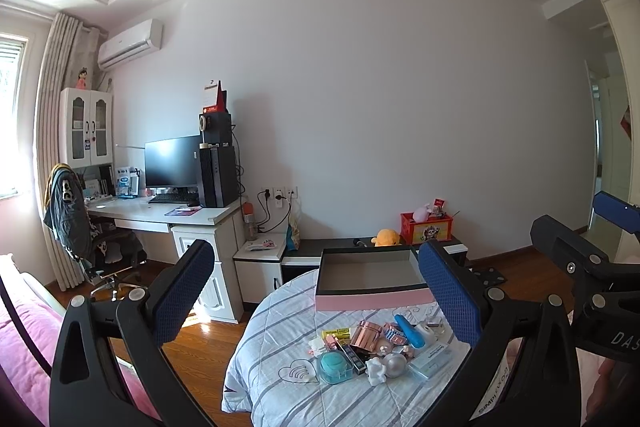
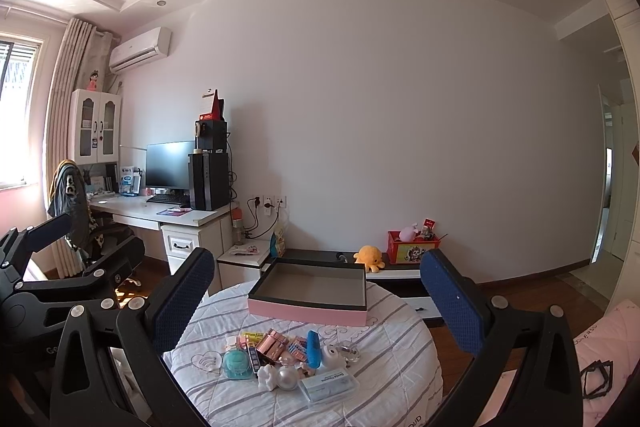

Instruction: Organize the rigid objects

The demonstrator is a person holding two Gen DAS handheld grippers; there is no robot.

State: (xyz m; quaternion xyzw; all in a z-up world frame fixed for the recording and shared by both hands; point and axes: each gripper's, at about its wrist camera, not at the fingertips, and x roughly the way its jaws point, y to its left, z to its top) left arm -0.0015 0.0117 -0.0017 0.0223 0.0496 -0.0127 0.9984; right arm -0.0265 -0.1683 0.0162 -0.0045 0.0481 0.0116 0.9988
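A heap of small rigid items lies on a round table with a striped cloth [image 1: 272, 359] [image 2: 392, 371]: a teal round case [image 1: 335, 367] [image 2: 237, 365], a rose-gold jar [image 1: 366, 334] [image 2: 273, 343], a blue tube [image 1: 408, 329] [image 2: 313, 348] and a clear flat box [image 1: 432, 358] [image 2: 329, 385]. Behind the heap stands an open pink box with a black rim [image 1: 372, 301] [image 2: 308, 313], nothing in it. My left gripper [image 1: 316, 295] hangs open above the table, holding nothing. My right gripper [image 2: 316, 297] is open too, above the heap.
A white desk [image 1: 160, 213] with a monitor and a PC tower stands at the left, a draped chair [image 1: 76, 215] before it. A low bench along the wall bears a yellow plush [image 2: 370, 257] and a red box [image 2: 410, 249]. Wooden floor surrounds the table.
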